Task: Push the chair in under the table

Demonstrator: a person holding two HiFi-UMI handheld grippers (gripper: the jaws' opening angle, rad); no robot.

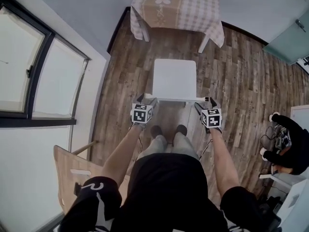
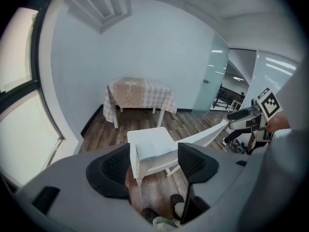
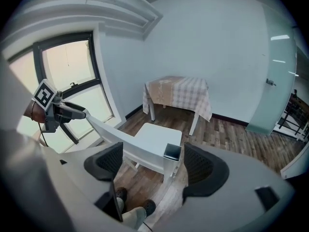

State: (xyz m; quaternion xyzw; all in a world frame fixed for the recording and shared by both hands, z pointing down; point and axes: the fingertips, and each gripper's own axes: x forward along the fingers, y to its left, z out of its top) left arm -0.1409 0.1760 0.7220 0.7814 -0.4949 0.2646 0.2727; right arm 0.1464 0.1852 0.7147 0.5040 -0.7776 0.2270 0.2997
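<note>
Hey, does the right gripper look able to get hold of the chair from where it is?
Likely yes. The right gripper has its jaws apart, and a top back corner of the chair stands between them with nothing in the way. It does not look clamped on it yet.

Plain white all over: the chair (image 1: 174, 79) between your tongs, seat and back rail alike. Your left gripper (image 2: 153, 164) and right gripper (image 3: 164, 167): grey bodies, black cross-hatched pads (image 2: 115, 168). Each cube (image 1: 141, 113) is white with black square markers.

Ahead of your tongs: tablecloth (image 1: 193, 6) in beige-and-white check, tan centre band with a white flower motif. The table legs (image 1: 204, 43) are white.

Beneath: floor (image 1: 241, 76) of streaked brown wood planks.

Out past your left gripper: window frame (image 1: 41, 66), black.

Behind the tongs: your shoes (image 1: 156, 130) dark, shorts (image 1: 169, 187) black.
</note>
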